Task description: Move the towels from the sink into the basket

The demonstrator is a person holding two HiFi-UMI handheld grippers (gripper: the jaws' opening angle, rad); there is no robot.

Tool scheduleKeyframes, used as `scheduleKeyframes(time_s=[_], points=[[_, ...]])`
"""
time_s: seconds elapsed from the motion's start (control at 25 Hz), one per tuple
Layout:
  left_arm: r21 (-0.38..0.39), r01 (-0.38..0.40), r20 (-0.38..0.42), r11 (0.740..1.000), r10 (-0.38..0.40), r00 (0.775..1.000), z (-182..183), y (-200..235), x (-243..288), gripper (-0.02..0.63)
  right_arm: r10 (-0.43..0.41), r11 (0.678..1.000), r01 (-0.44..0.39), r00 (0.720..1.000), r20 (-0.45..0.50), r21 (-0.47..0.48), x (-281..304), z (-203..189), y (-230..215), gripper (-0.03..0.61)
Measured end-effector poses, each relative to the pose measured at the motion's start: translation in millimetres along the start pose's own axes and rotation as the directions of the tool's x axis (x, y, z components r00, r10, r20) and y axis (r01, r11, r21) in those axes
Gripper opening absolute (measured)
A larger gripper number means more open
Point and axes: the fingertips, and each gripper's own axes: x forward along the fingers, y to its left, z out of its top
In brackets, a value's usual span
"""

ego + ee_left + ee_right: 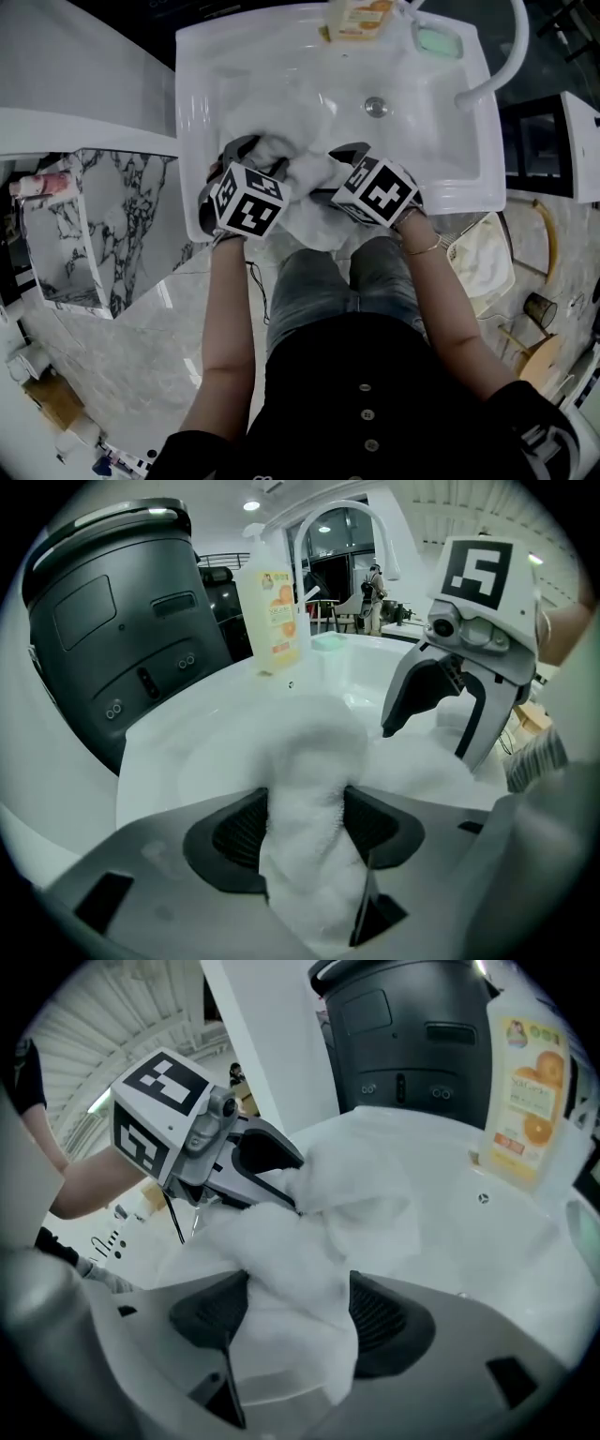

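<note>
White sink (192, 94) holds towel (314, 220); left gripper (305, 827) and right gripper (295, 1321) both clamped on it.

**Bright, even light with heavy fisheye bending**

The scene is lit evenly from above, and shadows are faint. The white towel (309, 220) nearly washes out against the glossy sink (202, 56), which carries soft glare. Both gripper views bulge outward and have black, vignetted corners. A ceiling light (250, 505) glows in the left one. The nearest foreground looks soft.

Towel (302, 183) in sink (199, 89); basket (454, 251) right
</note>
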Motion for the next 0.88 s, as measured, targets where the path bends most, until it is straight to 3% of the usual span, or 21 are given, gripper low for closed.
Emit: scheduleKeyframes(time_s=[0.08, 0.2, 0.4, 0.64, 0.88], points=[[-0.003, 0.016, -0.002, 1.000, -0.016, 1.000, -0.8, -0.9, 1.3, 0.240, 0.044, 0.999, -0.044, 0.999, -0.016, 0.026, 2.3, 0.4, 4.4, 0.298], [0.022, 0.028, -0.004, 0.999, -0.028, 1.000, -1.5, -2.3, 2.3, 0.197, 0.083, 0.996, -0.082, 0.996, -0.024, 0.043, 4.9, 2.5, 14.1, 0.179], [0.029, 0.038, -0.003, 0.999, -0.038, 0.999, -1.6, -4.5, 0.2, 0.110, 0.047, 0.999, -0.047, 0.999, -0.019, 0.026, 3.3, 3.3, 18.1, 0.096], [0.036, 0.094, 0.060, 0.995, -0.096, 0.994, 11.9, -13.4, -16.5, 0.066, -0.006, 0.998, 0.003, 0.999, 0.046, 0.065, -10.9, -2.1, 12.8, 0.067], [0.067, 0.121, 0.204, 0.990, -0.132, 0.970, 49.0, -34.4, -45.5, 0.064, -0.041, 0.989, 0.015, 0.984, 0.176, 0.145, -51.8, -7.0, 8.7, 0.061]])
